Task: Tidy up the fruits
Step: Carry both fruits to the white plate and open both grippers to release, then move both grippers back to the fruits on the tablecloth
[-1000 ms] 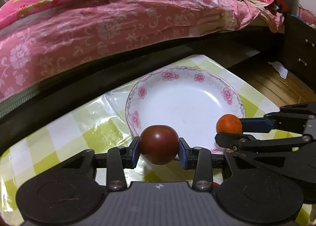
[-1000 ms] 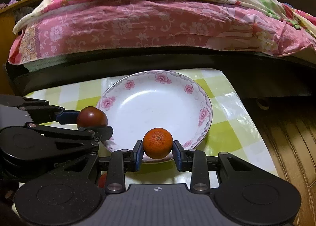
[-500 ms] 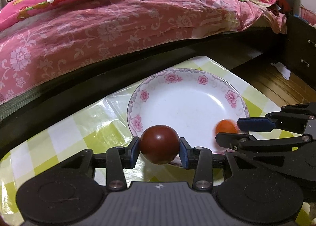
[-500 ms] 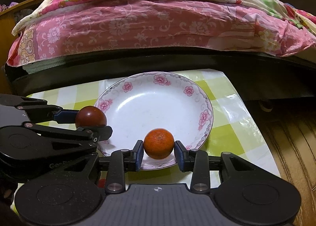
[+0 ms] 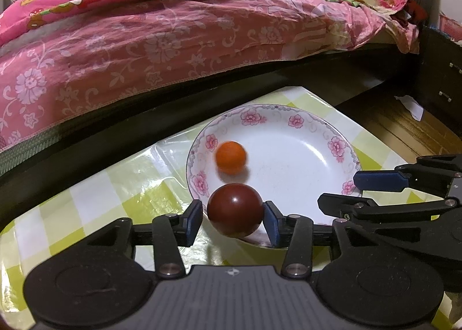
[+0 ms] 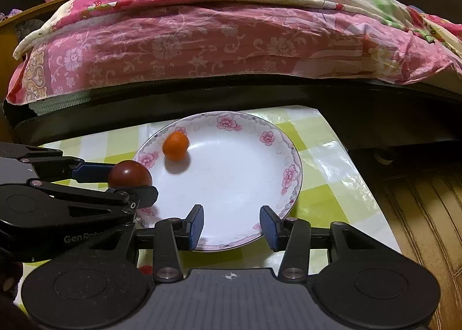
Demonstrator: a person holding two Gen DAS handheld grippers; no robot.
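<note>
A white plate with pink flowers (image 5: 303, 154) (image 6: 231, 185) lies on a yellow-green checked table. A small orange (image 5: 231, 157) (image 6: 175, 145) sits loose on the plate's left side, blurred in the left wrist view. My left gripper (image 5: 231, 218) (image 6: 115, 178) holds a dark red tomato (image 5: 235, 210) (image 6: 129, 177) over the plate's near left rim; its left pad shows a slight gap from the fruit. My right gripper (image 6: 231, 224) (image 5: 358, 190) is open and empty over the plate's near edge.
A bed with pink floral bedding (image 5: 173, 41) (image 6: 231, 41) and a dark frame runs just behind the table. The table's right edge (image 6: 361, 185) drops to a wooden floor (image 6: 427, 214). A dark cabinet (image 5: 441, 78) stands at the right.
My right gripper opened and let go of the orange, which rolled to the plate's left side. My left gripper's jaws have widened slightly around the tomato.
</note>
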